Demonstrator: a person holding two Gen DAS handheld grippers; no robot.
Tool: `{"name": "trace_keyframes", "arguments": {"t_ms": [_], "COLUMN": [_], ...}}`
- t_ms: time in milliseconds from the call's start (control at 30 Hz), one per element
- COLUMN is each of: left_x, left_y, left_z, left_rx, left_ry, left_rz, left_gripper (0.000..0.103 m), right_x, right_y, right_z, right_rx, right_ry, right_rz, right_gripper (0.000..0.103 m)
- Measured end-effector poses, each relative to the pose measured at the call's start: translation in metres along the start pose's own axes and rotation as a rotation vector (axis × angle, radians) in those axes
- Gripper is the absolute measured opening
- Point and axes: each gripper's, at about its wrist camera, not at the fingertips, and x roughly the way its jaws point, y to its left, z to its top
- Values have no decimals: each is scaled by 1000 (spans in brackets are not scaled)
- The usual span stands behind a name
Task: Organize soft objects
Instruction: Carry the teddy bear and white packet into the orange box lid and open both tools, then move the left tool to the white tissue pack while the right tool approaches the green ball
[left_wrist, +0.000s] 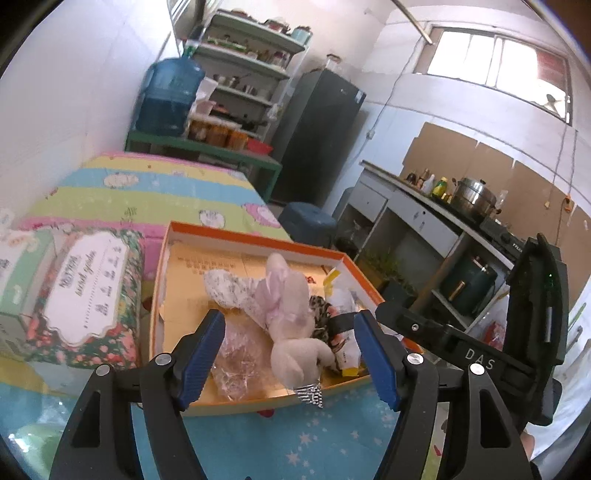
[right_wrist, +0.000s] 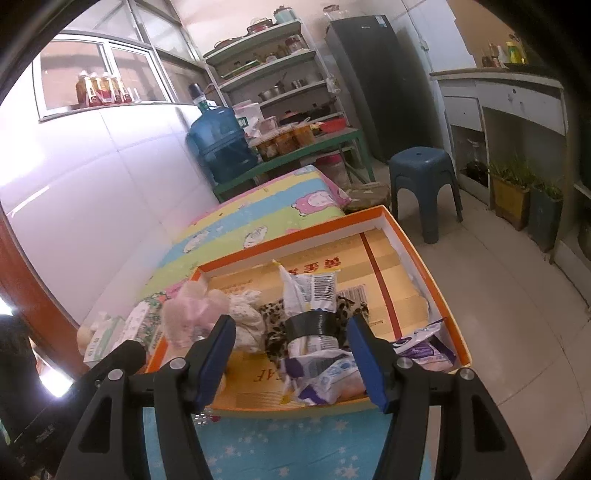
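Plush toy (left_wrist: 291, 325): lies lengthwise between left claw (left_wrist: 291, 354) tips, just ahead in orange tray (left_wrist: 258, 238).
Left claw: spread, empty.
Right claw (right_wrist: 291, 362): spread, empty, facing taped packet (right_wrist: 310, 314).

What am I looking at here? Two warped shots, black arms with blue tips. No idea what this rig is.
No robot: a person holds a pair of hand tongs in each hand, each with a fisheye camera looking along its blue pads. One picture is from the left tongs, the other from the right tongs. Both are open and hold nothing. Before them, on a bed with a striped cartoon sheet, lies a shallow orange box. In it: a plush toy, a leopard-print cloth, a packet wrapped with black tape and a purple-and-white packet. Tissue packs lie beside the box.
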Motion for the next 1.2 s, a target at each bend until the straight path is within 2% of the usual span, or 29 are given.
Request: {"name": "trace_keyframes", "arguments": {"t_ms": [333,667,900,1000,1200], "left_x": [-59,-141,-182,-192,-200], "left_y": [4,54,87,96,103], "left_z": [0,-3,-9,-13,-31], "left_rx": [26,11,-2,-3,15], "left_ry": [-48,-94,-112,-100,-32], "left_rz": [10,101,153,146,59], "left_gripper": [74,74,74,74,74], "right_x": [-18,-17,-13,-11,-6], "right_y": [38,108,141,153,173], "right_z": [-6,-33,-52,-59,-71], "right_rx": [-57,-186,-246,-262,-285], "right_ry": [1,56,103,124,168], "right_rz": [37,111,147,163,211], "right_gripper": [63,63,63,63,63]}}
